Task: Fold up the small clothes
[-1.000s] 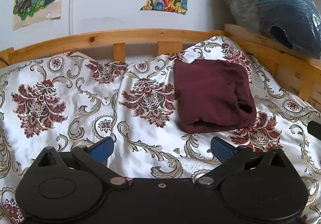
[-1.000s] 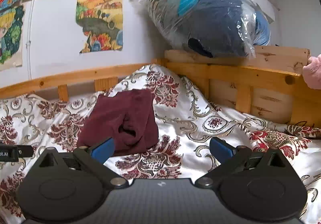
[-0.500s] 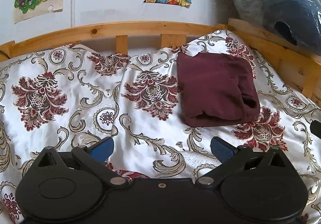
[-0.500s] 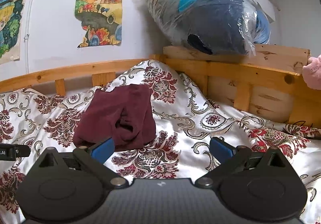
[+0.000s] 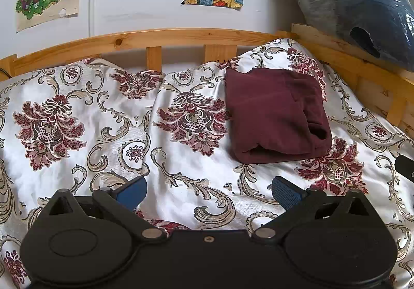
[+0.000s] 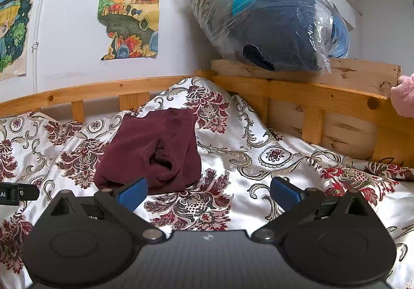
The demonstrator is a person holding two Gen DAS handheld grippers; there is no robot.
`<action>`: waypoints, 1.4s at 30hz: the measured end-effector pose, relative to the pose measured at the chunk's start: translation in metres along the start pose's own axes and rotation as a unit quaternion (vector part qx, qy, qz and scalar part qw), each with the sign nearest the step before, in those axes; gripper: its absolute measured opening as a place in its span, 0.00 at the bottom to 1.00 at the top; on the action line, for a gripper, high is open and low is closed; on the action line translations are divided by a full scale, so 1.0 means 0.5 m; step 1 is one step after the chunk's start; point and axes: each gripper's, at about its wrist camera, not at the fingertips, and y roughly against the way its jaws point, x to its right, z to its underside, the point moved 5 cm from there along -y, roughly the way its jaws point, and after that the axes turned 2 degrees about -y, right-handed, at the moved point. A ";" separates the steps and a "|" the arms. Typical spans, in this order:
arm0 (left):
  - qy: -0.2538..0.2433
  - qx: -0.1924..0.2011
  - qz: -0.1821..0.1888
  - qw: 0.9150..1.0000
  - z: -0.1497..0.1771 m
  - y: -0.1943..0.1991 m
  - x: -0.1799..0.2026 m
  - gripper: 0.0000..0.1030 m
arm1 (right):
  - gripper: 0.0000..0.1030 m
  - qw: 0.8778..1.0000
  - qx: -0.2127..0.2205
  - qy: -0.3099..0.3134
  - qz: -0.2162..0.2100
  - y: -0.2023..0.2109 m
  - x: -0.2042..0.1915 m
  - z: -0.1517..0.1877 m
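A folded maroon garment (image 5: 274, 113) lies on the floral bedspread (image 5: 103, 113) near the bed's far right corner; in the right wrist view the same maroon garment (image 6: 152, 149) sits ahead and left, one opening facing me. My left gripper (image 5: 208, 192) hovers open over the bedspread, short of the garment, nothing between its blue pads. My right gripper (image 6: 208, 192) is open too and empty, its left pad overlapping the garment's near edge in the picture. The left gripper's tip (image 6: 18, 193) shows at the left edge there.
A wooden bed rail (image 5: 155, 39) runs along the wall and a wooden headboard (image 6: 323, 97) stands at the right. A plastic-wrapped blue bundle (image 6: 271, 24) rests on the headboard. Posters hang on the wall. A pink sleeve (image 6: 403, 97) shows at the far right.
Both views have shifted slightly, so the garment and headboard sit a little differently in frame. The garment itself has not moved. Both grippers stay open.
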 end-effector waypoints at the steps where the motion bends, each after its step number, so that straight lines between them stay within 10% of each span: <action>1: 0.000 0.000 0.000 1.000 0.000 0.000 0.000 0.99 | 1.00 1.000 0.000 0.000 0.000 0.000 0.000 0.000; 42: 0.000 -0.005 -0.003 1.000 0.004 -0.003 0.000 0.99 | 1.00 1.000 -0.003 0.004 -0.002 -0.001 -0.005 0.002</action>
